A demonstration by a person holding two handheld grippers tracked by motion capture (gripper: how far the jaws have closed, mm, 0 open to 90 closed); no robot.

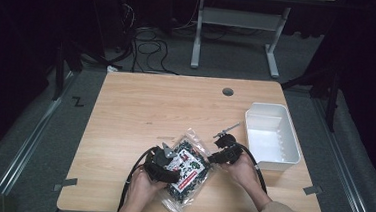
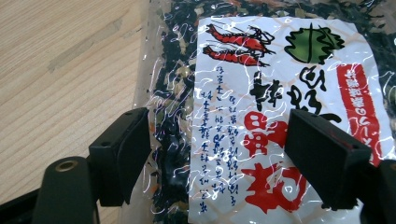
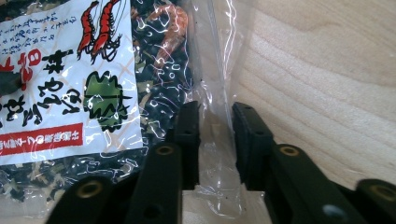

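Note:
A clear plastic bag (image 1: 191, 171) of dark dried flakes lies on the wooden table (image 1: 140, 112) near its front edge. Its white label (image 2: 280, 93) carries red shrimps and red and black characters. My left gripper (image 1: 166, 160) hovers over the bag's left part, and in its own view the left gripper (image 2: 217, 140) stands wide open with the label between its jaws. My right gripper (image 1: 218, 156) is at the bag's right edge. There the right gripper (image 3: 215, 126) straddles the bag's clear sealed edge (image 3: 215, 93), jaws a narrow gap apart. The bag (image 3: 70, 93) spreads to the left.
A white empty bin (image 1: 272, 164) stands at the table's right side, just beyond my right hand. A round cable hole (image 1: 227, 91) sits near the far edge. Desk legs (image 1: 197, 41) and cables (image 1: 150, 48) are on the floor beyond the table.

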